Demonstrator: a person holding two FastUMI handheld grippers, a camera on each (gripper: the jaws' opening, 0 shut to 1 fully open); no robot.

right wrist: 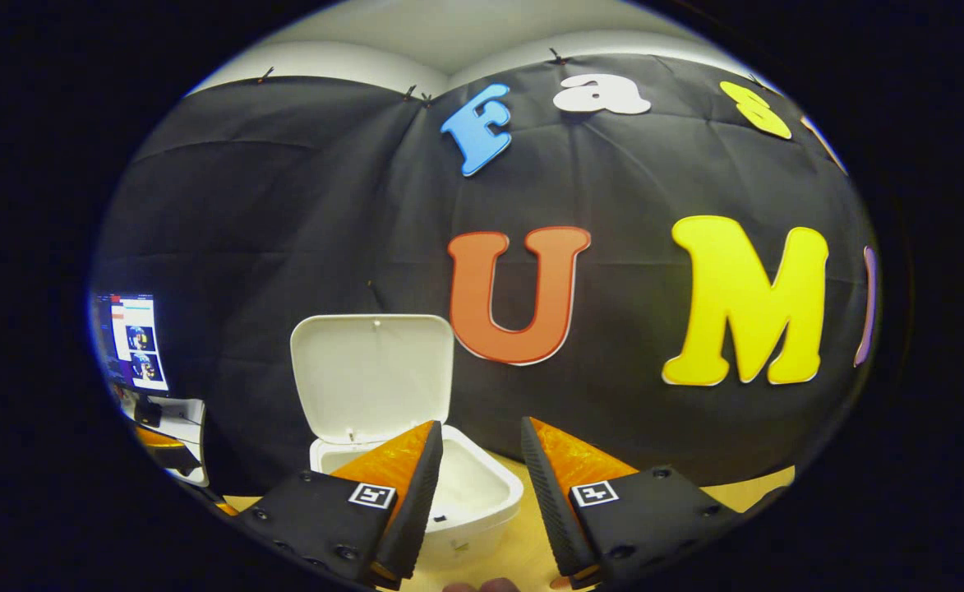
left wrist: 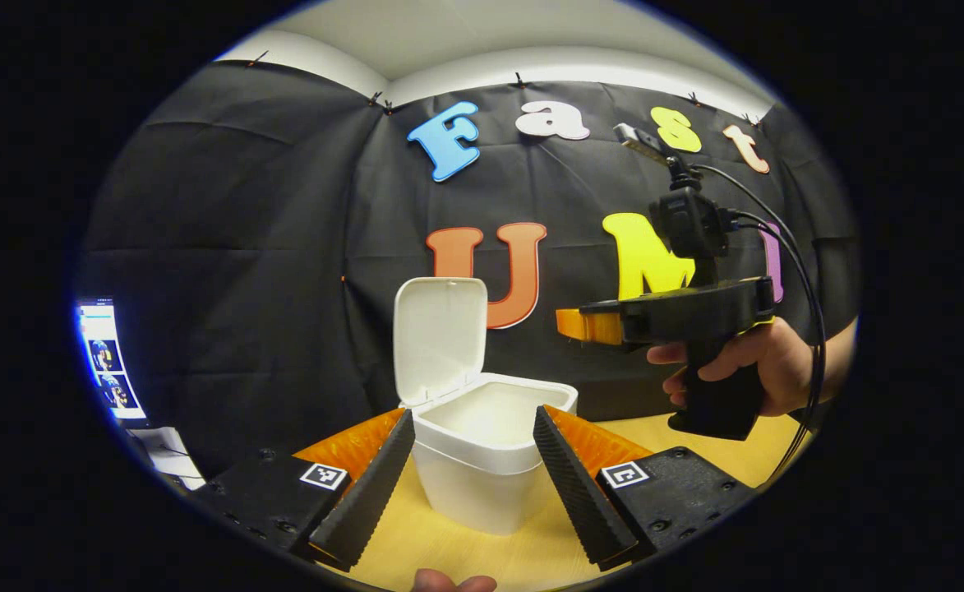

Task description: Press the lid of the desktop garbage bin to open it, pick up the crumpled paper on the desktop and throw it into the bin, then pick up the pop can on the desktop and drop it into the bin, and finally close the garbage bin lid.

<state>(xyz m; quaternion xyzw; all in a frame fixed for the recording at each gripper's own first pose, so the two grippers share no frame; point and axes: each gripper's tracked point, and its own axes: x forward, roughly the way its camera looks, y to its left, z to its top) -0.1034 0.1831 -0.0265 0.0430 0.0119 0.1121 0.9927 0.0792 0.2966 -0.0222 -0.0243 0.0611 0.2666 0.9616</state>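
The garbage bin [left wrist: 482, 460] stands on the wooden surface [left wrist: 449, 551] with its lid [left wrist: 440, 337] raised upright on the rear hinge, so the mouth is fully exposed. In the left gripper view the left tool [left wrist: 473, 485] is spread wide, its two fingers flanking the bin body without touching it, and it grips nothing. At 2 o'clock in that same view the right tool [left wrist: 584, 325] hangs in the air, held by a hand [left wrist: 744, 362], level and pointing toward the space above the bin; from this side angle nothing is visible between its tips. In the right gripper view the right tool [right wrist: 477, 485] is parted to a moderate gap and carries nothing, with the open bin [right wrist: 465, 493] at 7 o'clock of its fingers and the lid [right wrist: 371, 374] upright behind. Neither the crumpled paper nor the pop can is discernible, and the visible part of the bin interior appears bare, so whether either item is already deposited cannot be determined. Judged from this state, the lid-opening step is complete. The next move calls either for locating an item remaining on the surface or, if both are binned, pressing the lid forward and down until it seats.
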